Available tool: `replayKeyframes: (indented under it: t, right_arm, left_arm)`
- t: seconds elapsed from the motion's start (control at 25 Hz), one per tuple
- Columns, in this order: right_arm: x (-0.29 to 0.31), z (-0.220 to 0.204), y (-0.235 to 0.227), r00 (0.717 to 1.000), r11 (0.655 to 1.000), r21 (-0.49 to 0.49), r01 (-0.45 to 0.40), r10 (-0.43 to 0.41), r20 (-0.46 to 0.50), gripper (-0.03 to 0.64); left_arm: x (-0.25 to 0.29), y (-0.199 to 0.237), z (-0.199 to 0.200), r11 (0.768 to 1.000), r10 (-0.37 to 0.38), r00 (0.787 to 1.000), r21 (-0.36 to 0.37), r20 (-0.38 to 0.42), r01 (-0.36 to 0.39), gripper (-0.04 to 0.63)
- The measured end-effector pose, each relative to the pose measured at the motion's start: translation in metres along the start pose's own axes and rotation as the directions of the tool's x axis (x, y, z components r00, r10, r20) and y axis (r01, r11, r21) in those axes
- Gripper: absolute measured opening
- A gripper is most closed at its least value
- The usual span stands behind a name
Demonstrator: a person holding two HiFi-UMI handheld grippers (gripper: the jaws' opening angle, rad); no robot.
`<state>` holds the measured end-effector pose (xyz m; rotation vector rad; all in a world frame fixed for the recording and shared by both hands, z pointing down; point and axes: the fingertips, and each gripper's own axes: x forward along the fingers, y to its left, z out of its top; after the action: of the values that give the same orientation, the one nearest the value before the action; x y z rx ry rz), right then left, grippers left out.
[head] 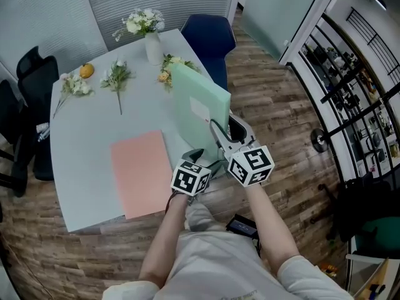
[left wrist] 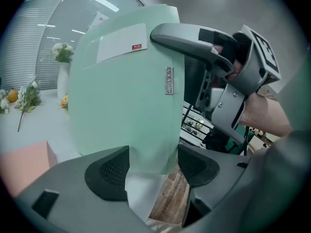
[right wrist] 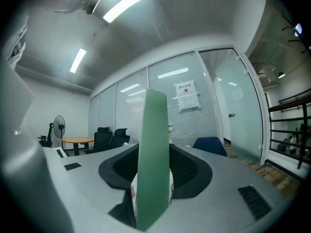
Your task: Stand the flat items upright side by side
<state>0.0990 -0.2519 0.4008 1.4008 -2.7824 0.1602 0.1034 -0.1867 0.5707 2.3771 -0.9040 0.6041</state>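
Head view: a green folder (head: 200,105) stands upright near the right edge of the bench (head: 81,161), and a pink folder (head: 140,170) lies flat near it. The right hand-held gripper (head: 217,136) grips the green folder's near edge. The left hand-held gripper (head: 199,156) sits at its lower corner.

Left gripper view: the 2 jaws are spread, with the folder's bottom corner between them, not pressed.

Right gripper view: both jaws pinch the folder's edge.
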Motion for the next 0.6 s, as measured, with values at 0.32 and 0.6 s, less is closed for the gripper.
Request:
replayKeyframes:
  t: [0.32,0.6]
  right_arm:
    - [-0.015,-0.015,-0.006,0.995,0.995,0.022,0.093,-0.092,-0.048,0.187]
    - [-0.021,-0.026,0.000,0.989,0.991,-0.026,0.128,-0.129,-0.077,0.189]
  left_arm:
    - [0.011,0.007,-0.019,0.999,-0.013,0.999,-0.047,-0.045,0.011,0.299]
    - [0.018,0.017,-0.033,0.997,-0.002,0.997,-0.081,-0.083,-0.005,0.299]
